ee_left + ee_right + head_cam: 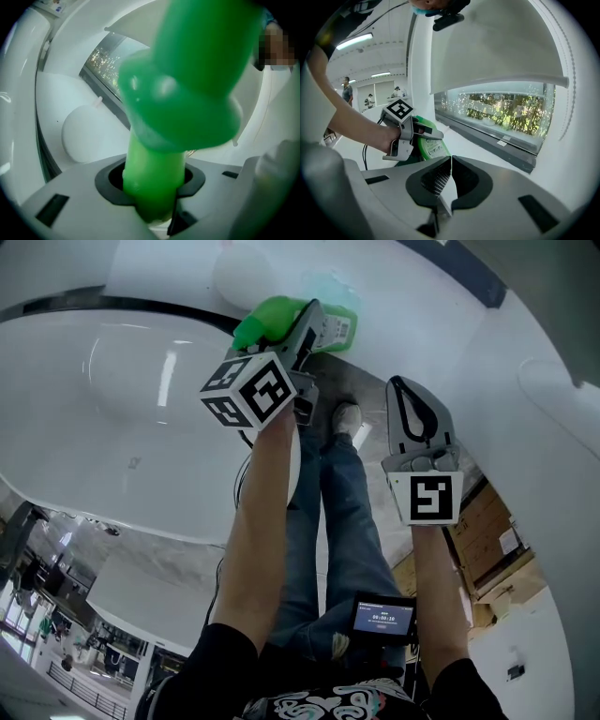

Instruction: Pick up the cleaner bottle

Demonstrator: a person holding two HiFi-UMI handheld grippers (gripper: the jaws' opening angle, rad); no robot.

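Observation:
The green cleaner bottle [274,319] hangs tilted over the edge of the white counter [112,399], its labelled body [339,330] pointing away from me. My left gripper [311,334] is shut on it. In the left gripper view the bottle's neck [152,180] fills the gap between the jaws, and its wide green head [187,79] blocks most of the picture. The right gripper view shows the left gripper [425,132] clamped on the bottle [433,149]. My right gripper [409,392] hovers to the right, apart from the bottle. Its jaws [450,177] are shut on nothing.
A white rounded object [248,273] lies on the counter just behind the bottle. A long window [506,112] with greenery runs along the wall ahead. Cardboard boxes [487,531] stand on the floor at lower right. Several people [347,89] stand far off.

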